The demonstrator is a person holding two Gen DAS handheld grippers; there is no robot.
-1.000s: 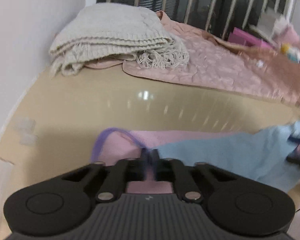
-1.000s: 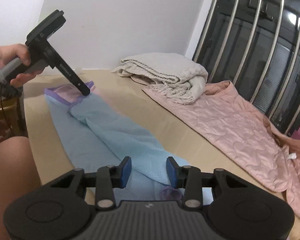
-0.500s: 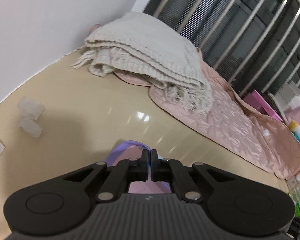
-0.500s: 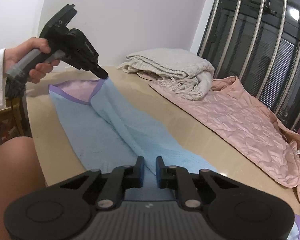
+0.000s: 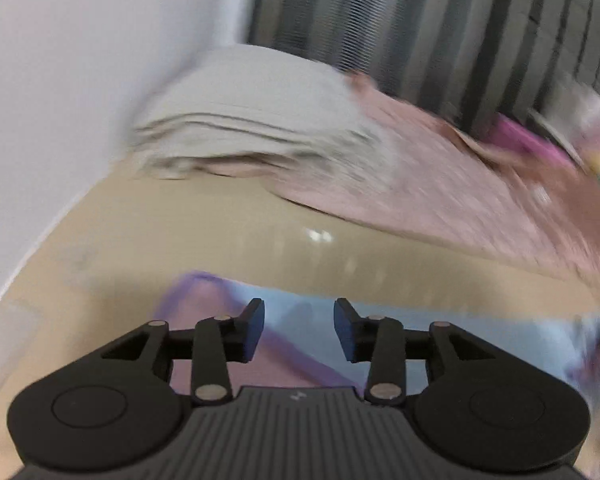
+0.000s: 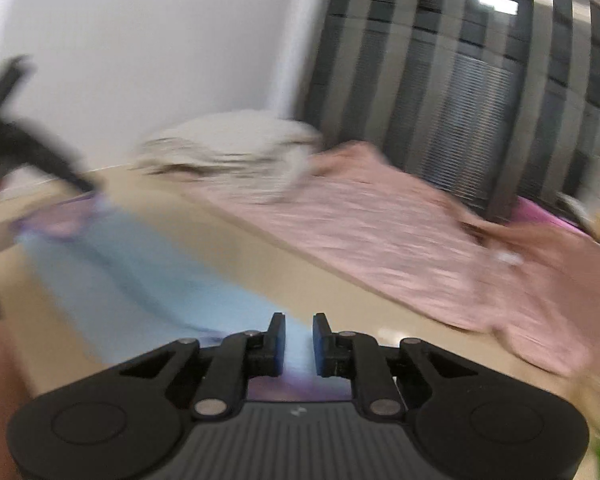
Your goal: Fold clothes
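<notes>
A: Broad tan bench (image 5: 228, 220) across the middle of both views. Pink quilted cover (image 6: 380, 232) spread over the right half, folded cream knit blanket (image 5: 252, 120) stacked at upper centre against the wall. All streaked with motion blur.

B: And the task's thing?

A: Long light-blue garment (image 6: 140, 272) with purple trim, lying flat on the bench, running from centre left of the right wrist view down to bottom centre. Looks doubled lengthwise, a pink lining showing at the far end; too blurred to be sure.

B: Hand-held grippers?

A: Left hand-held gripper (image 5: 299, 330) bottom centre of its own view, spread wide, nothing between the blue pads, purple-trimmed end of the garment just beneath. Right hand-held gripper (image 6: 299, 342) parted only narrowly, over the garment's other end, blue cloth visible through the gap, no pinch evident.

B: Step in hand?

A: Probably between grips on one fold: both ends free, cloth resting flat. Fits equally a lengthwise fold just laid or a fresh grab about to come.

B: Next move's demands?

A: Whichever it is: matching pinches at both ends, edges kept aligned, no dragging onto the pink cover.
</notes>
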